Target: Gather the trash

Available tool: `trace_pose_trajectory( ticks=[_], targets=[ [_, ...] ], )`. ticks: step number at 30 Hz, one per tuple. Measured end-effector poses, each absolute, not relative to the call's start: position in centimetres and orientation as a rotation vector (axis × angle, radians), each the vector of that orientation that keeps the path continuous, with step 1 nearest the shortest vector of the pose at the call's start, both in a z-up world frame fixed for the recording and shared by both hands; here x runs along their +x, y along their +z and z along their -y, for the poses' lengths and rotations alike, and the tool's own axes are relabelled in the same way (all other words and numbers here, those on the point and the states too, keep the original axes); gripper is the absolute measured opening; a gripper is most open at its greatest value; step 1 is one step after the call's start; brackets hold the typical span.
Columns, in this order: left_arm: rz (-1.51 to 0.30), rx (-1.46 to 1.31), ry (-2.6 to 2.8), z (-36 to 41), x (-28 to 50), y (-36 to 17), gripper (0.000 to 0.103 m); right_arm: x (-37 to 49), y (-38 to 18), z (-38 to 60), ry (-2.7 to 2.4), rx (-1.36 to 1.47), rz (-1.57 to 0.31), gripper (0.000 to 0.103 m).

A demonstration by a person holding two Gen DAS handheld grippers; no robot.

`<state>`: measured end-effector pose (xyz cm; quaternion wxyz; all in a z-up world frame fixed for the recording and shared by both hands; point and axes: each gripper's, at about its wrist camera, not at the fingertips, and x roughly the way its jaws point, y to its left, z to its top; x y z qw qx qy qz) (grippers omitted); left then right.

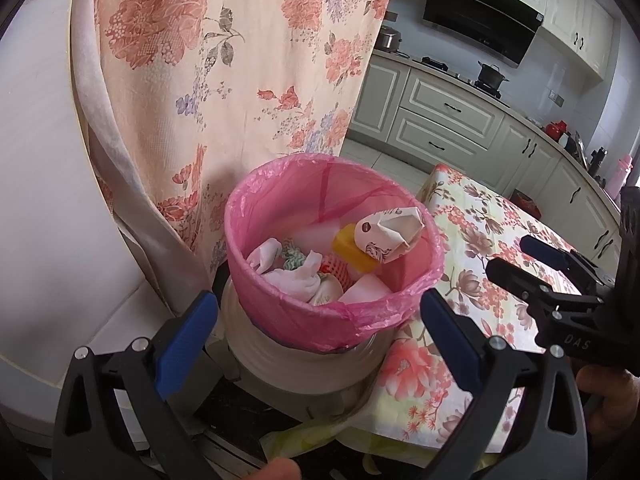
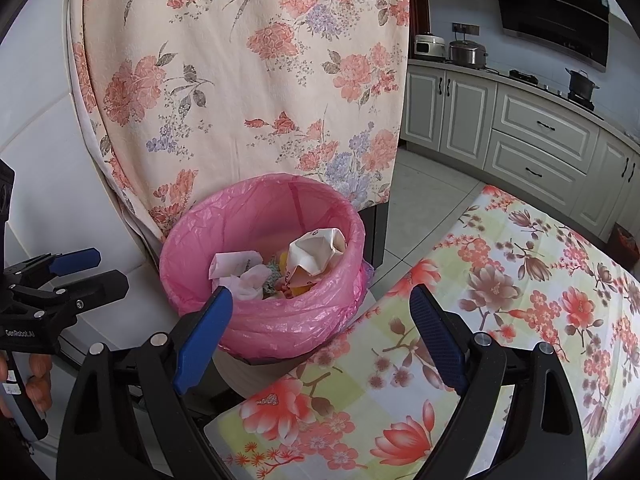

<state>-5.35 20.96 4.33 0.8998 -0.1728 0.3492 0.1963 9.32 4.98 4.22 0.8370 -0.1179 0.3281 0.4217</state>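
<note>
Left gripper [image 1: 320,340] and right gripper [image 2: 320,328] both gaping wide, holding nothing, hovering before pink-lined bin [image 1: 280,312]. Bin standing off table [image 2: 500,300] corner, catching discards. Crumpled paper cup [image 1: 390,230], tissues [image 1: 294,278] already lying inside.

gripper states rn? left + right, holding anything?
Left gripper: open, holding nothing, aimed at the pink-lined bin.
Right gripper: open, holding nothing.

bin liner [image 1: 256,216]: thin crinkled pink plastic | tablecloth [image 2: 520,280]: smooth glossy floral
</note>
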Motion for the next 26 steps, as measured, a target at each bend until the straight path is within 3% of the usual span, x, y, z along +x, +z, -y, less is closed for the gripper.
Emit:
trace_pose_trajectory(
  ticks=[26],
  targets=[
    [-0.729,-0.343,0.417,-20.80,-4.95,4.12,0.098,9.37,4.13,-4.99,0.894,-0.252,-0.696,0.085]
  ],
)
